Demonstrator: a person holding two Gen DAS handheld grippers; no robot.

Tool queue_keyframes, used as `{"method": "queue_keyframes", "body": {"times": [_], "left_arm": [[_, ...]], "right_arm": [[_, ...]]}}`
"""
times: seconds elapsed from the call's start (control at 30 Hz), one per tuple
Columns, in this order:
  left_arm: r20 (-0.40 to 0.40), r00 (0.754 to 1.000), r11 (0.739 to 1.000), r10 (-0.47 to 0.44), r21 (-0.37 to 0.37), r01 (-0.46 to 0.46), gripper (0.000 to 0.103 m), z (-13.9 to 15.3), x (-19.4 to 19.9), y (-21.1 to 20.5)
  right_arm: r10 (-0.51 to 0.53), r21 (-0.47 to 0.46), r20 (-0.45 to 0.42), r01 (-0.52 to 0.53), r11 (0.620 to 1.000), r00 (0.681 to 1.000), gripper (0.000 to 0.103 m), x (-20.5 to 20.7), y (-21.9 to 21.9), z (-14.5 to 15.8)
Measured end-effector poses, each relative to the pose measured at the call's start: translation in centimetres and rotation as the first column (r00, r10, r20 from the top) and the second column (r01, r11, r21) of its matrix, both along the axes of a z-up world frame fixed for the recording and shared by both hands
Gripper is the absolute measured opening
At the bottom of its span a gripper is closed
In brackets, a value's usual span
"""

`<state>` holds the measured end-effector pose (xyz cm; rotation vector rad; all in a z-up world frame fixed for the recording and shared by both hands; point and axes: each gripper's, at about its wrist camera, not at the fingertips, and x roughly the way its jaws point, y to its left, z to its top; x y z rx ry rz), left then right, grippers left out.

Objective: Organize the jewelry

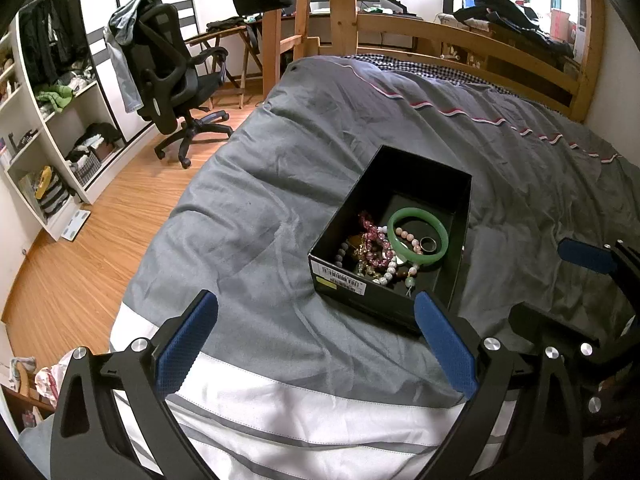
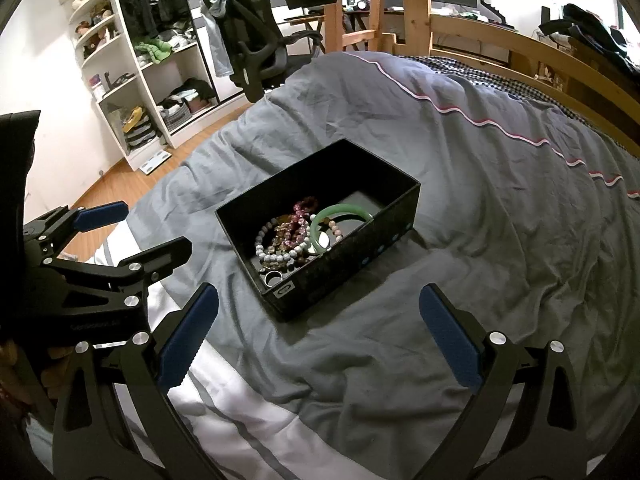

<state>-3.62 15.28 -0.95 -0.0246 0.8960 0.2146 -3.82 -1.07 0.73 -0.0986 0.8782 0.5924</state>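
Grippers, left gripper and right gripper, hover low in frame, fingers apart, before the black box of jewelry; bare quilt surrounds it.

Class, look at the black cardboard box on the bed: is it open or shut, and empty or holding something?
Open and holding jewelry: the black cardboard box has no lid on, and a green bangle and beaded bracelets lie inside.
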Motion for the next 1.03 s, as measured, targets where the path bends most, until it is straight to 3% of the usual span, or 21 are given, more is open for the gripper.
{"method": "queue_keyframes", "body": {"times": [1.03], "left_arm": [[-0.007,1.000,1.000,-0.014,0.002,0.014,0.097,-0.13,0.08,0.28]], "right_arm": [[0.002,-0.007,-0.003,-0.002,1.000,1.000,0.099,-0.15,0.00,-0.35]]}}
